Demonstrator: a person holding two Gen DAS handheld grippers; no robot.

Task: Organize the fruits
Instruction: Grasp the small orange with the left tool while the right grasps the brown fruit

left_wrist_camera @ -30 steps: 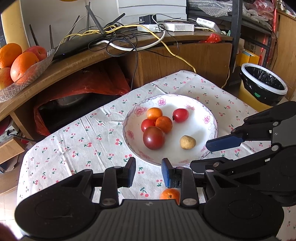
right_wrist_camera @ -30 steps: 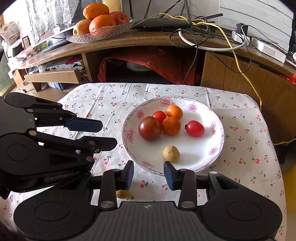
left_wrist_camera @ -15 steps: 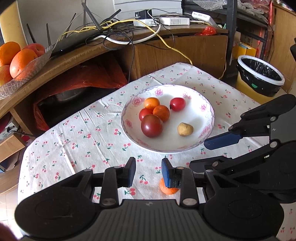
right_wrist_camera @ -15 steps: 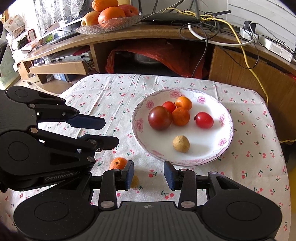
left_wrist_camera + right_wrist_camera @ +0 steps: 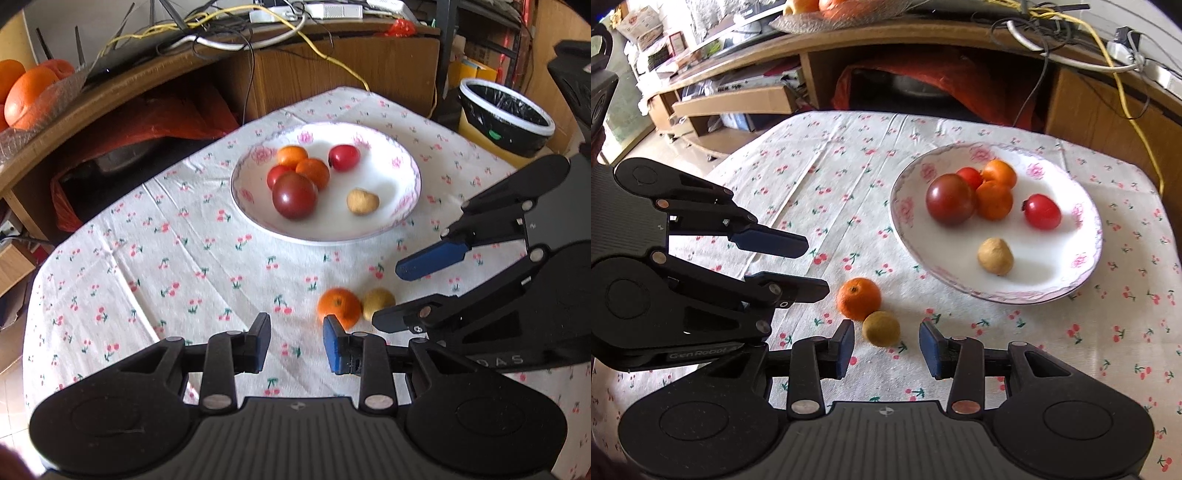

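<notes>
- Both grippers I hold above the table, each with its jaws apart and nothing between them: my left gripper [image 5: 295, 341] and my right gripper [image 5: 886, 347].
- Just in front of my right gripper lies a small yellow-brown fruit [image 5: 881, 328] on the tablecloth [image 5: 827, 177], very near the inner side of the left finger [image 5: 844, 343] but I cannot tell if it touches.
- Touching this fruit, a little farther and to the left, is a small orange [image 5: 859, 298]. In the left wrist view the same orange [image 5: 339, 307] sits just ahead of the right finger [image 5: 334, 349] of my left gripper, with the yellow-brown fruit [image 5: 377, 303] beside it on the right.
- My two grippers are near each other; the fingers of each one reach toward these two fruits from the side.
- Farther ahead stands a white plate [image 5: 1082, 221] with pink flowers on the rim. Inside it are a dark red tomato [image 5: 950, 199], two small oranges pressed together [image 5: 994, 199], a red tomato partly hidden behind them [image 5: 969, 176], another red tomato [image 5: 1042, 211] alone on the right, and one yellow-brown fruit [image 5: 995, 256] at the near side.
- Beyond the table is a wooden desk [image 5: 332, 70] with cables, and on its left a glass bowl [image 5: 55, 99] with big oranges.
</notes>
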